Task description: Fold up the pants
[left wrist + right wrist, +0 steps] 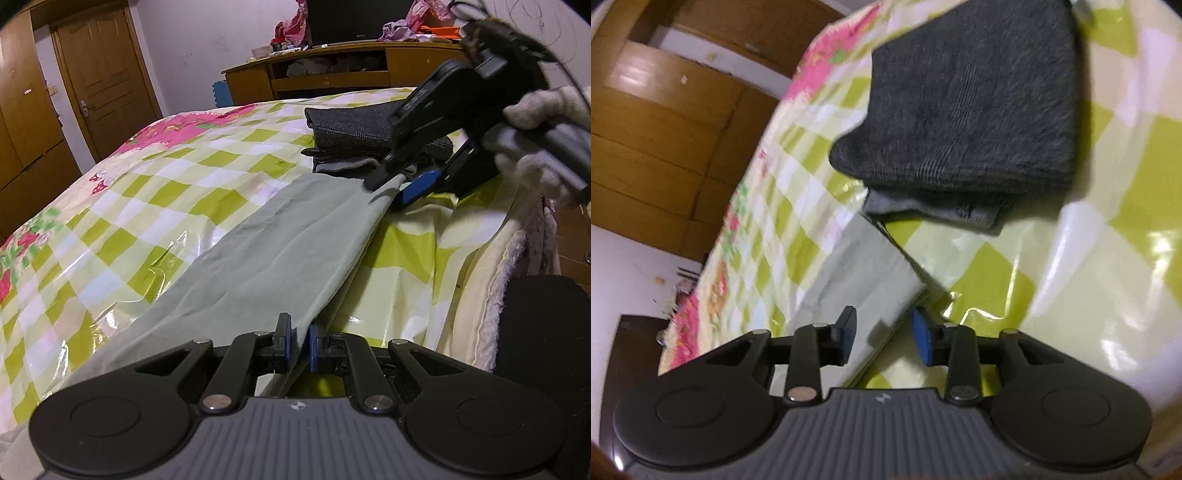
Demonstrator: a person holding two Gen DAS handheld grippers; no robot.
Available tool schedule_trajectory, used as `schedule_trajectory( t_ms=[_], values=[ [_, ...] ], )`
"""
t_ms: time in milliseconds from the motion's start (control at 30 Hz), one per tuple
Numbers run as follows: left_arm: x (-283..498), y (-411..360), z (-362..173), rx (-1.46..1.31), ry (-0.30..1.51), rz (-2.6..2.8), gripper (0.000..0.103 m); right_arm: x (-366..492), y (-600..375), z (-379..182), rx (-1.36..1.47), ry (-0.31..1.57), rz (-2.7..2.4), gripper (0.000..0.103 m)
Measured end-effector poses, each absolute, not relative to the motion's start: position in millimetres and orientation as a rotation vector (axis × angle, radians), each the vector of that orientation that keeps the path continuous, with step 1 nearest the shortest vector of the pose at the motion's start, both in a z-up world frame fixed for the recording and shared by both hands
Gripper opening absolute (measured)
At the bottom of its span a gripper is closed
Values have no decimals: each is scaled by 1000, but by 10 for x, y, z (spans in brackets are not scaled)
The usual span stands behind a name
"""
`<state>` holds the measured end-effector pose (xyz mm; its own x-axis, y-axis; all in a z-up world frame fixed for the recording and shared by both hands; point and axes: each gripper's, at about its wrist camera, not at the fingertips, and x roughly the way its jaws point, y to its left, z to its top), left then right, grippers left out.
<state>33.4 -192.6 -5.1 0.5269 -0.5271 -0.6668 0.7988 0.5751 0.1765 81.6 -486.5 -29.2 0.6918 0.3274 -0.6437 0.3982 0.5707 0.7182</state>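
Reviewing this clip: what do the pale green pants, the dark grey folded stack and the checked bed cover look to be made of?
Pale green pants: thin, matte woven cloth, probably cotton or a blend; it lies smooth with soft creases. Dark grey folded stack: thicker, fuzzy ribbed knit, possibly wool or fleece. Checked bed cover: glossy plastic-like sheet, with bright glare and stiff wrinkles.

Both grippers (299, 345) are black with blue-padded jaws, silver screws and ribbed grey bodies; the hand (543, 136) wears a white knit glove.

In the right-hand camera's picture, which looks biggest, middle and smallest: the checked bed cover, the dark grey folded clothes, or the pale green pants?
1. Checked bed cover, filling most of the picture.
2. Dark grey folded clothes.
3. Pale green pants, though only one end shows here.
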Motion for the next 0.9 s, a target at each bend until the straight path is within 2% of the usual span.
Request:
schedule_trajectory(
  t_ms=[233, 267, 667, 733, 767, 800, 900],
  values=[
    [370, -1870, 6, 459, 598, -831, 26, 823, -4821, -346, 1008, 845, -40, 36],
    [376, -1869, 8, 456, 600, -830, 26, 829, -4816, -355, 1011, 835, -37, 39],
    [252, -1827, 42, 455, 620, -866, 27, 889, -4674, -606, 1086, 609, 33, 39],
    [205, -1798, 60, 454, 623, -869, 27, 899, -4686, -625, 1104, 607, 32, 31],
    [178, -1770, 78, 450, 629, -870, 27, 913, -4694, -633, 1114, 617, 31, 14],
    [156, -1735, 97, 445, 632, -869, 28, 923, -4715, -644, 1135, 617, 35, 6],
    [94, -1585, 179, 422, 625, -848, 33, 849, -4834, -590, 1159, 560, 25, 5]
  ],
)
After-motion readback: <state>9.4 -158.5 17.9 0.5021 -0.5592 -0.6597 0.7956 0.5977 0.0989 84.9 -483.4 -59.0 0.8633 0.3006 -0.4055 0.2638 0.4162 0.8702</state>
